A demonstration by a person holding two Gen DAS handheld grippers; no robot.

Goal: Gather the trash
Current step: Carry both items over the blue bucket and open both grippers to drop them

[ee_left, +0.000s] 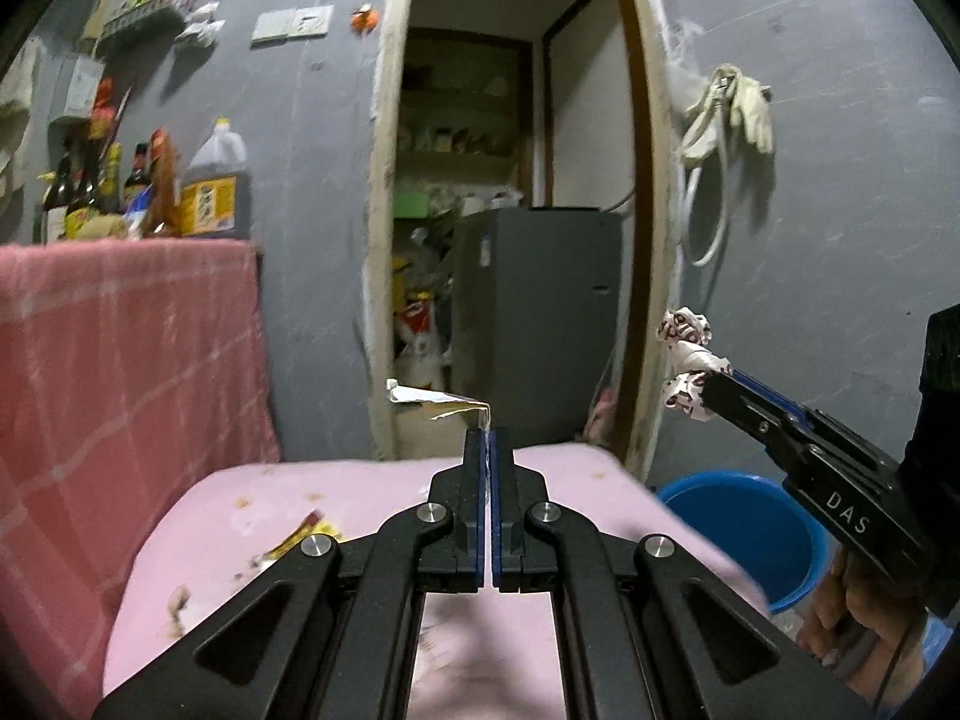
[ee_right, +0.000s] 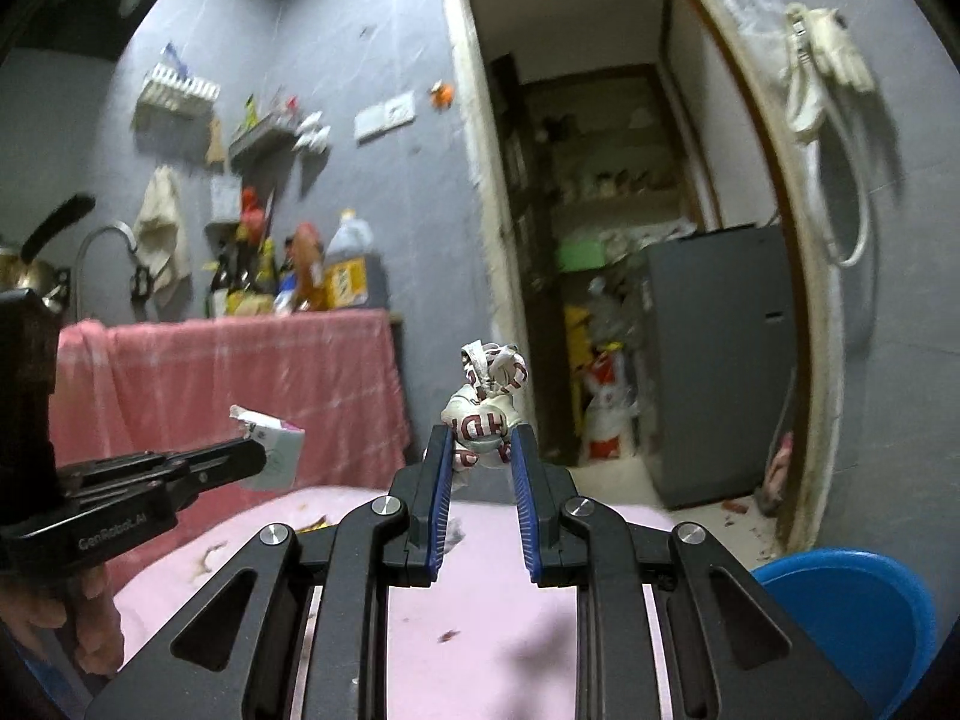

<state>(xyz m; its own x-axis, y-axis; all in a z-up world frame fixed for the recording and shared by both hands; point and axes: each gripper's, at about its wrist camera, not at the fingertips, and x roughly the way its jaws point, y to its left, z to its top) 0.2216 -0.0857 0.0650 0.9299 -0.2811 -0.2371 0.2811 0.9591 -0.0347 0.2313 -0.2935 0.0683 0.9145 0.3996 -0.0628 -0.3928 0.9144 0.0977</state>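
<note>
My left gripper [ee_left: 486, 435] is shut on a flattened white paper carton [ee_left: 429, 399], held in the air above the pink table [ee_left: 270, 498]. The right wrist view shows that gripper [ee_right: 258, 450] and its carton [ee_right: 279, 450] at the left. My right gripper [ee_right: 480, 438] is shut on a crumpled white wrapper with red letters [ee_right: 486, 414], which sticks up past the fingertips. From the left wrist view, the right gripper [ee_left: 708, 387] and its wrapper [ee_left: 687, 348] are at the right, above a blue bucket [ee_left: 750, 534]. A yellow wrapper [ee_left: 300, 534] lies on the table.
The blue bucket [ee_right: 852, 612] stands on the floor right of the pink table [ee_right: 480, 600], which carries small scraps [ee_right: 447, 636]. A pink cloth [ee_left: 120, 360] covers a counter with bottles [ee_left: 216, 186] at the left. A doorway ahead shows a grey fridge [ee_left: 534, 324].
</note>
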